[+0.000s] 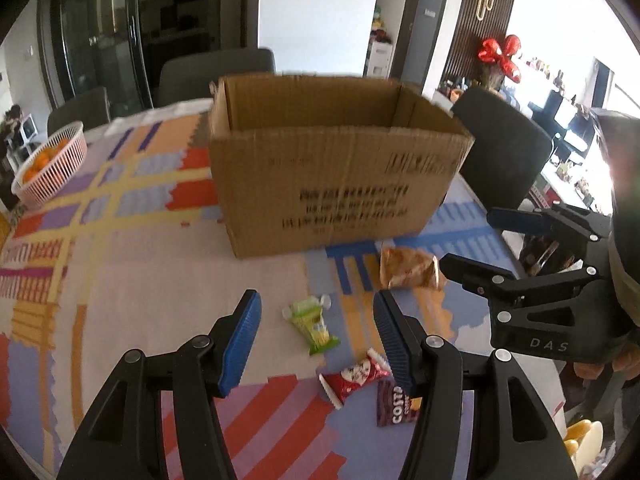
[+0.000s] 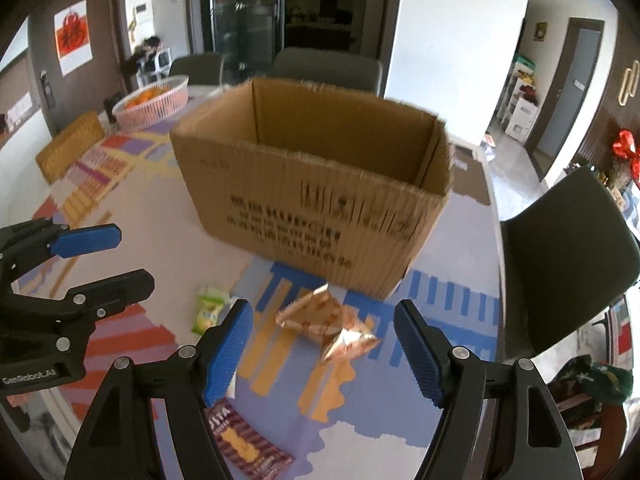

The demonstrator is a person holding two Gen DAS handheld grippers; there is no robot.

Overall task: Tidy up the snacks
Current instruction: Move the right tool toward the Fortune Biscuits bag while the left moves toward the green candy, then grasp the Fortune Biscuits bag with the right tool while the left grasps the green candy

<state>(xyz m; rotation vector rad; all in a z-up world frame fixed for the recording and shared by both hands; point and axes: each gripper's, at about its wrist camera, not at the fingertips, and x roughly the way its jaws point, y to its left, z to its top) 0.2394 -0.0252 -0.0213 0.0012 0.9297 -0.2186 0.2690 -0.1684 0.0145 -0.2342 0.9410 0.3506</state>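
writing: "costa" on purple packet [image 1: 396,404]; "genrobot.ai" on left tongs [image 2: 132,254]
box [image 1: 336,168]: open-topped, print blurred
snacks: green [image 1: 314,326], red [image 1: 356,374], gold [image 2: 330,326], loose on surface [image 1: 160,272] before box
left tongs [image 1: 318,340]: open, empty
right tongs [image 2: 324,344]: open, empty, above gold packet

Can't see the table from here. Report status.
Left gripper open over green snack. Right gripper open over gold packet. Box open, nothing blocking.

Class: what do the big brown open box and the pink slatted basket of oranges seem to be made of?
Big brown open box: corrugated cardboard, matte; ribbed walls and ragged cut rim show it. Pink slatted basket: probably moulded plastic, smooth; thin even ribs suggest so.
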